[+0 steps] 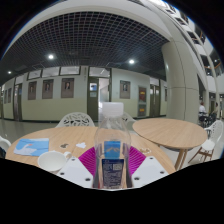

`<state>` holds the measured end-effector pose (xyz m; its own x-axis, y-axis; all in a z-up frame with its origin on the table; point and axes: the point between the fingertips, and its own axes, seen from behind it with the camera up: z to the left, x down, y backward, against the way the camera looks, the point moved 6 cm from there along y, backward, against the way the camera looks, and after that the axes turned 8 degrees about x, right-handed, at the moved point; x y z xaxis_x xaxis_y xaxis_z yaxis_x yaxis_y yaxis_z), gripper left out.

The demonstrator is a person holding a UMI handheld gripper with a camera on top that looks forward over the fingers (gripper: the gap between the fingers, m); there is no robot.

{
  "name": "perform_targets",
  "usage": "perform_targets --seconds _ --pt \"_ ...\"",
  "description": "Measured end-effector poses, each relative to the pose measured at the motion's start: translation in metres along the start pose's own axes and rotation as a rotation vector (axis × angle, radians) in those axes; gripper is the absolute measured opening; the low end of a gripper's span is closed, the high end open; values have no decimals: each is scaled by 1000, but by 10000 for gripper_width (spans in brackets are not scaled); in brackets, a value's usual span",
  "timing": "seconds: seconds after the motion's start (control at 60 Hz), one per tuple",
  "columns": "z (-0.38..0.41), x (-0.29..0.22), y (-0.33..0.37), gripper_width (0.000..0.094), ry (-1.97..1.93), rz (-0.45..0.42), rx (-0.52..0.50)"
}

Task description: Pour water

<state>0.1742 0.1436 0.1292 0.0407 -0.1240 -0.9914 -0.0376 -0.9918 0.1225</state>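
Observation:
A clear plastic water bottle (112,150) with a blue-and-white label stands upright between my fingers, its top rising above them. My gripper (112,163) is shut on the bottle, with the magenta pads (91,159) pressing its two sides. A white bowl or cup (53,159) rests on the round wooden table (70,138) just left of my left finger. The bottle's base is hidden behind the fingers.
A blue-and-white item (32,147) lies on the table further left. A second round wooden table (170,131) stands to the right with white chairs (74,120) around. Beyond is a large hall with a pillar (182,85) and doors.

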Motion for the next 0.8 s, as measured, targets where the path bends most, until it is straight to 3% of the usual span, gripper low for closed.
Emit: perform_targets --seconds 0.367,0.483,0.583,0.8 --pt "17 18 -23 375 26 52 -20" --pt "14 20 -26 506 22 93 -5" --pt "7 24 -14 868 36 143 -8" --pt "5 12 78 849 69 106 -47"
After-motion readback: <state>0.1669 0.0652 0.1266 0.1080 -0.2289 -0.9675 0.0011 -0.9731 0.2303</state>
